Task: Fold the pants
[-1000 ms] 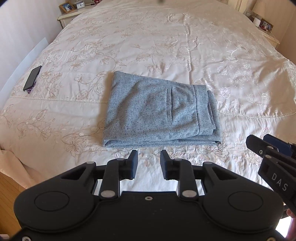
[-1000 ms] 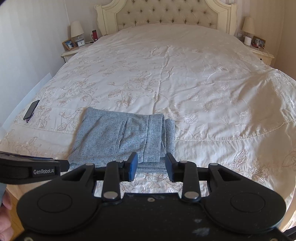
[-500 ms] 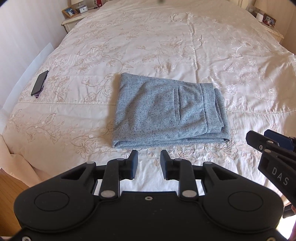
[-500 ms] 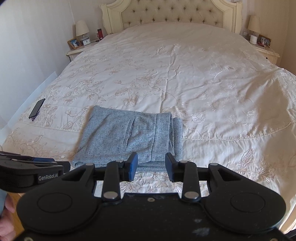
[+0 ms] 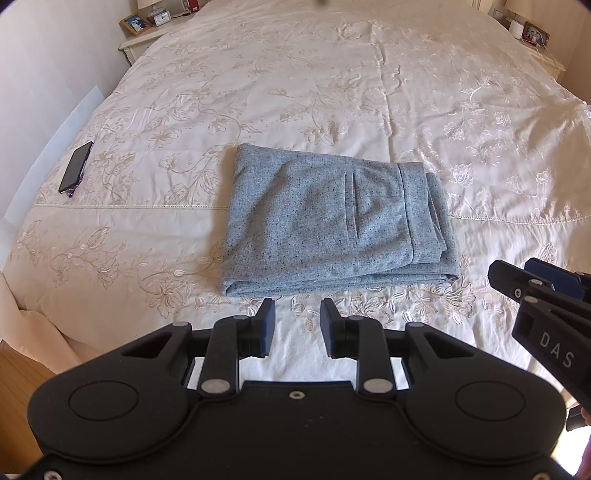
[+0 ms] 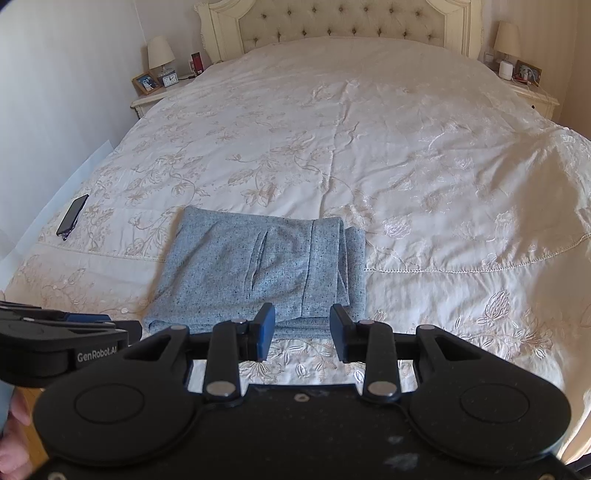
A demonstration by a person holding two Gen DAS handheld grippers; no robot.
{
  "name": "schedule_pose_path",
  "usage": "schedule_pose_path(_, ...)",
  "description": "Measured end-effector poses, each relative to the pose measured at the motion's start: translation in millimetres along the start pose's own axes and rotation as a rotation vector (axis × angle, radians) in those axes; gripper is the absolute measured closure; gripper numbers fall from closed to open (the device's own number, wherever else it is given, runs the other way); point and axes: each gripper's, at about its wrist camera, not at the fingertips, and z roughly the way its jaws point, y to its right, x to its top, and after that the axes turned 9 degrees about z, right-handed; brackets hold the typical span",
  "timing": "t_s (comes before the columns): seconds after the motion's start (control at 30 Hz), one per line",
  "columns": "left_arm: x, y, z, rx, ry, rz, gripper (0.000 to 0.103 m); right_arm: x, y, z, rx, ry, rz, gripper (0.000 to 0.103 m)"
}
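Pants (image 5: 332,221) folded flat on bedspread (image 5: 332,92); left claw (image 5: 296,325), right claw (image 6: 302,328) spread, empty, above near edge.

- Bedspread (image 5: 332,92): bare beyond and right of folded pants (image 5: 332,221).
- Phone (image 5: 75,171): well left, near bed edge.

The left wrist view looks steeply down from the foot of the bed (image 5: 332,92), near the folded pants (image 5: 332,221), with the right gripper (image 5: 517,280) at its right edge. The right wrist view faces more levelly up the bed (image 6: 369,129) to the headboard (image 6: 351,18), the left gripper (image 6: 125,325) at its left. Both share the pants (image 6: 258,266), phone (image 5: 75,171) (image 6: 72,215) and bedspread (image 5: 461,140) (image 6: 443,177)
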Motion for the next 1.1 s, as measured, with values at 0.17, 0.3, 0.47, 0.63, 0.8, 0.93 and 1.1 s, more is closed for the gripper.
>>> schedule_pose_path(0.17,0.0,-0.4,0.4,-0.005,-0.001,0.0,0.066,0.4,-0.1,0.6,0.0,0.0,0.003,0.068)
schedule_pose_path(0.3,0.0,-1.2,0.2,-0.007,0.001,0.001,0.066,-0.1,-1.6,1.4,0.0,0.0,0.004,0.068)
schedule_pose_path(0.47,-0.3,-1.3,-0.3,-0.007,-0.002,0.004,0.066,-0.6,-1.6,1.9,0.002,-0.002,0.002,0.068)
schedule_pose_path(0.63,-1.3,-1.4,-1.3,-0.009,0.0,0.005,0.066,-1.6,-2.0,1.9,0.0,-0.002,0.006,0.068)
schedule_pose_path(0.8,-1.8,-0.2,-2.5,-0.008,0.002,0.012,0.066,-2.1,-2.5,1.4,0.001,-0.001,0.006,0.068)
schedule_pose_path(0.93,-1.9,0.5,-2.7,-0.008,0.004,0.013,0.066,-2.6,-3.2,1.1,0.001,0.001,0.007,0.068)
schedule_pose_path(1.1,-2.1,0.5,-2.8,-0.006,0.002,0.008,0.066,-2.8,-3.4,1.1,0.0,0.001,0.007,0.068)
